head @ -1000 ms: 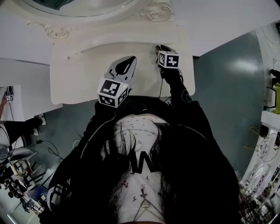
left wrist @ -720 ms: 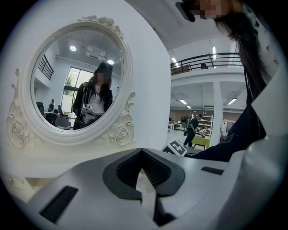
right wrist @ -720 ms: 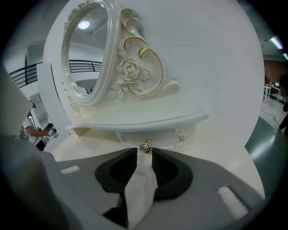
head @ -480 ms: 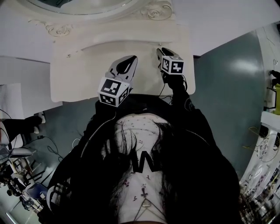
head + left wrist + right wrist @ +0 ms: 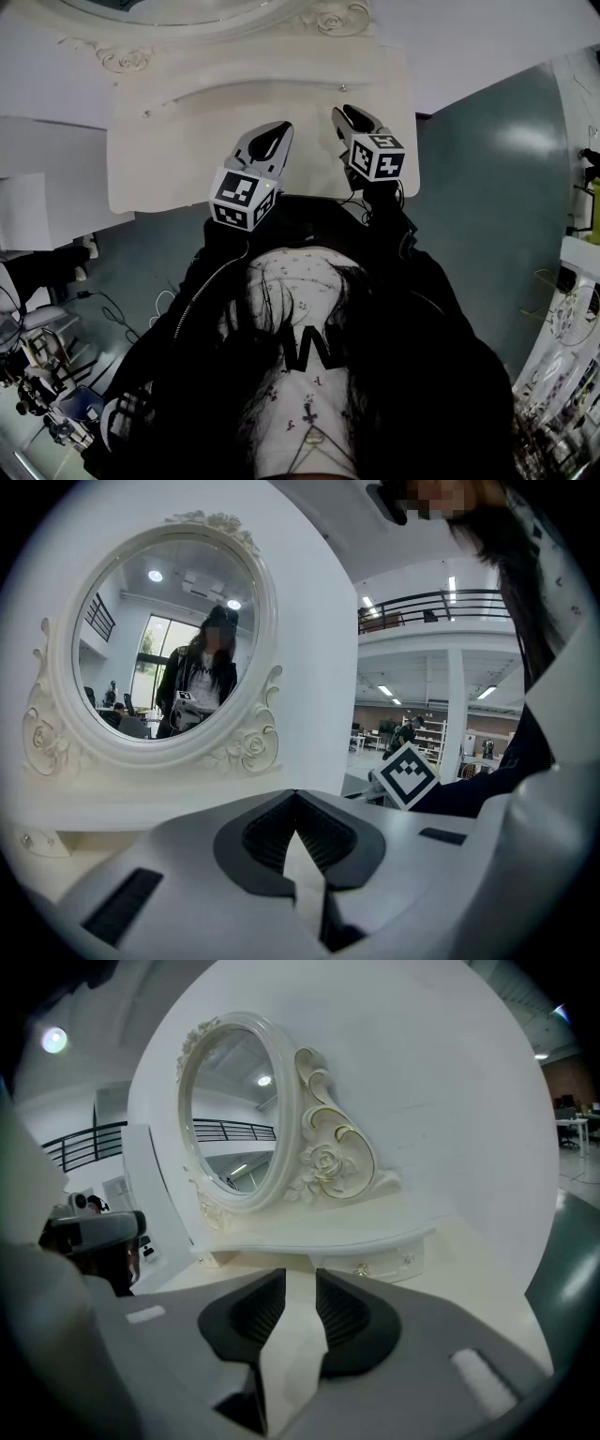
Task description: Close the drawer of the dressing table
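Note:
The cream dressing table [image 5: 159, 164] lies below me, its round mirror [image 5: 169, 7] at the far side. Both grippers hover over the tabletop near its front edge. My left gripper [image 5: 284, 126] is shut, its pads meeting at the tips [image 5: 296, 797] with nothing between them. To its right, my right gripper [image 5: 339, 112] stands open and empty, a clear gap between its pads [image 5: 300, 1274]. The right gripper view shows the mirror [image 5: 234, 1119] and, under its shelf, small drawer fronts with knobs [image 5: 362, 1269] that sit flush. No pulled-out drawer shows in any view.
Teal floor [image 5: 487, 187] lies to the right of the table. A white panel [image 5: 37, 141] stands at its left. Cables and equipment [image 5: 37, 375] crowd the lower left, and racks [image 5: 577, 300] line the right edge. My own dark-clothed body fills the foreground.
My right gripper has lifted off the table's front area and come nearer the camera, shifting right in the picture. The left gripper has kept still. Jaws unchanged.

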